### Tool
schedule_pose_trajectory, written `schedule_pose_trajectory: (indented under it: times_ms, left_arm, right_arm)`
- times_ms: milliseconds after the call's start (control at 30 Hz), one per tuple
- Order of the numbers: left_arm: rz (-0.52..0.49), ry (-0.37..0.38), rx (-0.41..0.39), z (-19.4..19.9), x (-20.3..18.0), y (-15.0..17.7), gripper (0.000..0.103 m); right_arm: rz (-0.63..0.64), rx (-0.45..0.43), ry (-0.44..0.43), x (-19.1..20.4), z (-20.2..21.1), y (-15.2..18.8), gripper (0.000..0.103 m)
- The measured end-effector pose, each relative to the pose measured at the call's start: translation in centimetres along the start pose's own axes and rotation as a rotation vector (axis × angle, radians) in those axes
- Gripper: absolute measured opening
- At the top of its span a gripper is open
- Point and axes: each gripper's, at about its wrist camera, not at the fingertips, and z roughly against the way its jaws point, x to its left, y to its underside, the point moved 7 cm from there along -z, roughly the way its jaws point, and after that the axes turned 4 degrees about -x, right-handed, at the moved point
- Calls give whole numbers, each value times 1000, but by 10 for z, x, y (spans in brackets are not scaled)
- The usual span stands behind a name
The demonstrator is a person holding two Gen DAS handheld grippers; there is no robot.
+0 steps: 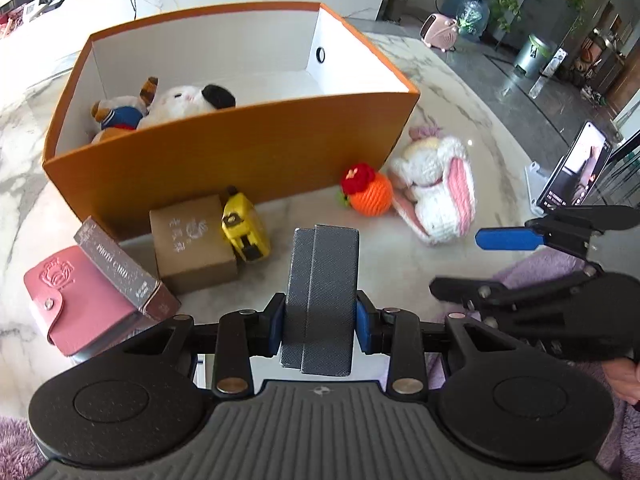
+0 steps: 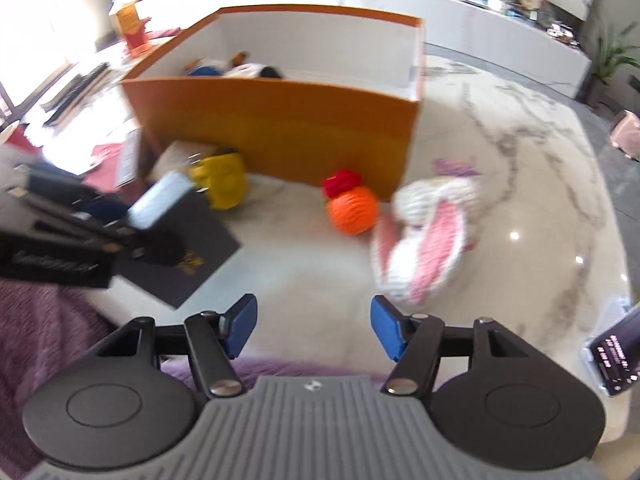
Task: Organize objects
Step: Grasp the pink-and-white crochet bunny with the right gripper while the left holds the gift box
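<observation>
My left gripper (image 1: 320,320) is shut on a grey textured box (image 1: 320,292), held above the marble table in front of the orange box (image 1: 240,152). Two plush toys (image 1: 172,106) lie inside the orange box at its left end. My right gripper (image 2: 314,326) is open and empty, low over the table's near edge; it also shows in the left wrist view (image 1: 472,264). A knitted orange ball (image 2: 352,210) and a white-and-pink knitted rabbit (image 2: 424,236) lie ahead of it. The left gripper appears blurred at the left of the right wrist view (image 2: 120,216).
A yellow tape measure (image 1: 244,224), a brown carton (image 1: 192,240), a silver photo-card box (image 1: 124,268) and a pink wallet (image 1: 76,300) lie at the orange box's front left. A black flat item (image 2: 188,260) lies on the table. A phone on a stand (image 1: 572,172) stands at right.
</observation>
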Motion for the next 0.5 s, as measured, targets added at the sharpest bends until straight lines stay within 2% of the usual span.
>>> schedule_pose_trajectory:
  times_ms: [133, 233, 367, 500]
  left_arm:
    - [-3, 10, -15, -1, -4, -8, 41]
    - [1, 12, -15, -3, -5, -12, 41]
    - [10, 21, -20, -4, -5, -17, 41]
    - [14, 26, -23, -7, -4, -23, 41]
  right_arm:
    - [-78, -28, 106, -25, -2, -14, 66]
    - [-132, -53, 182, -47, -2, -24, 79]
    - [-214, -25, 203, -68, -21, -34, 80]
    - [-245, 9, 191, -74, -37, -35, 78]
